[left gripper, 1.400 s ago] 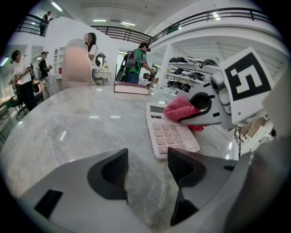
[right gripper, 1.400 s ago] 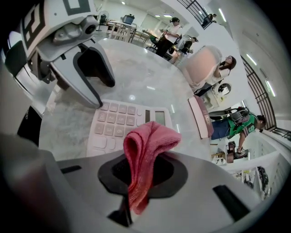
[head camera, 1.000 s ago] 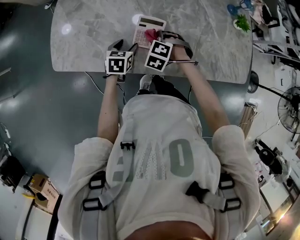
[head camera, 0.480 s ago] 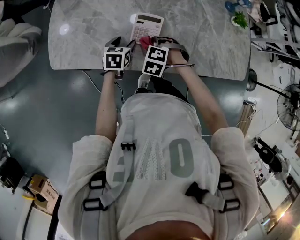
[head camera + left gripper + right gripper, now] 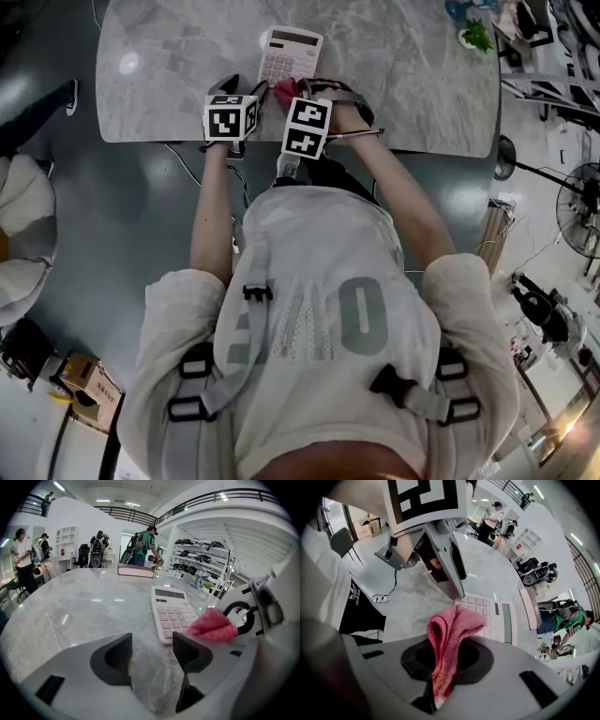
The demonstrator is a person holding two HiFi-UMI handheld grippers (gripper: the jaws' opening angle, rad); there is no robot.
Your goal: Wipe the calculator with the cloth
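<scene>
A pale pink calculator [image 5: 290,56] [image 5: 174,613] [image 5: 497,618] lies on the grey marble table [image 5: 169,56] near its front edge. My right gripper [image 5: 447,656] is shut on a folded pink cloth [image 5: 447,637] [image 5: 213,625] [image 5: 284,89], whose free end hangs at the calculator's near corner. My left gripper [image 5: 151,653] [image 5: 246,94] is open with bare marble between its dark fingers [image 5: 115,660], just left of the calculator's near end. The two grippers sit close side by side at the front edge.
A closed book [image 5: 136,570] lies at the far side of the table. A small green plant [image 5: 478,39] stands at the table's right end. Several people and shelving stand beyond the table. The table's front edge [image 5: 187,141] runs just under my hands.
The head view has drifted slightly; both grippers sit a little higher and to the left in it, still beside the calculator's near end. The pink cloth stays in the right gripper.
</scene>
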